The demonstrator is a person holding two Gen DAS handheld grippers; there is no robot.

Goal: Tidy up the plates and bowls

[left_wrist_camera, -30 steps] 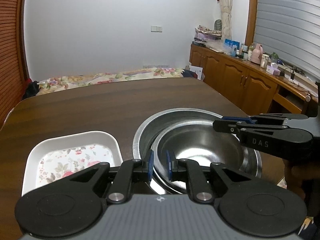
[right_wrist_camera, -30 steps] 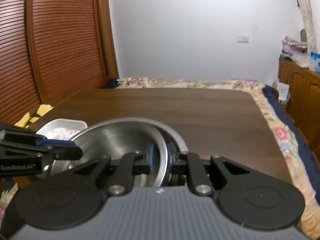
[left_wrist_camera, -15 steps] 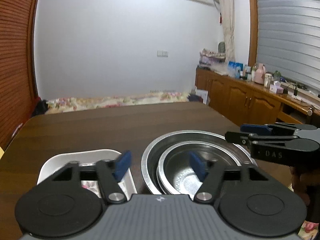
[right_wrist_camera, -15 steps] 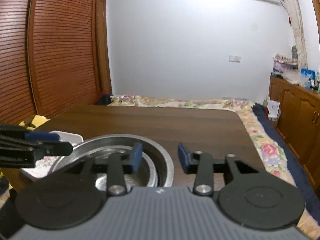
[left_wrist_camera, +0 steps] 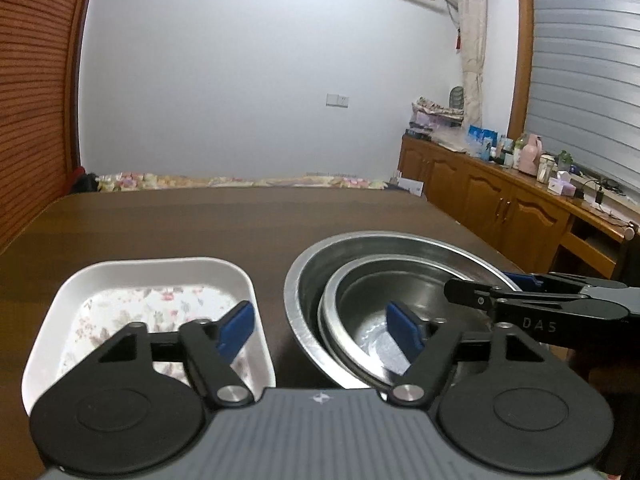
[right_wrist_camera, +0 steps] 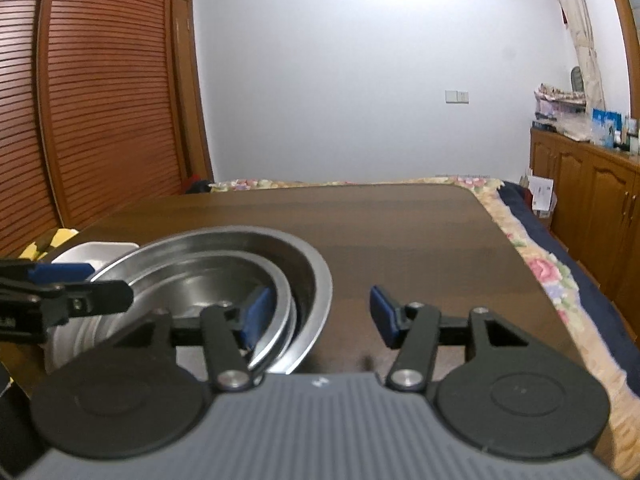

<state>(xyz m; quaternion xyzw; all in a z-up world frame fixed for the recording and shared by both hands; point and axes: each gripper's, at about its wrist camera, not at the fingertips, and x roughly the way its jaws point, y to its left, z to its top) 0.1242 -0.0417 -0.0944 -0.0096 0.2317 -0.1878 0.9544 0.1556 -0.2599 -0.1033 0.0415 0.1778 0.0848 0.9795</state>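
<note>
A small steel bowl (left_wrist_camera: 360,304) sits nested in a larger steel bowl (left_wrist_camera: 372,240) on the dark wooden table (left_wrist_camera: 200,224). Left of them lies a white rectangular dish (left_wrist_camera: 152,276) with a floral bottom. My left gripper (left_wrist_camera: 320,332) is open, one pad over the dish's right corner and the other over the small bowl. In the right wrist view my right gripper (right_wrist_camera: 320,316) has its jaws opening. They straddle the large bowl's (right_wrist_camera: 316,272) right rim without touching it or the small bowl (right_wrist_camera: 200,280). Each gripper shows side-on in the other view: the right gripper (left_wrist_camera: 480,286), the left gripper (right_wrist_camera: 96,284).
The white dish (right_wrist_camera: 96,250) peeks out behind the bowls in the right wrist view. A bed with a floral cover (right_wrist_camera: 552,276) runs along the table's right edge. Wooden cabinets (left_wrist_camera: 500,208) with clutter stand beyond, and a slatted wooden door (right_wrist_camera: 100,120) is on the left.
A second ago both grippers were shut on the small bowl's rim. Both have let go and opened, the right one still widening, and both now sit slightly back from the bowls.
</note>
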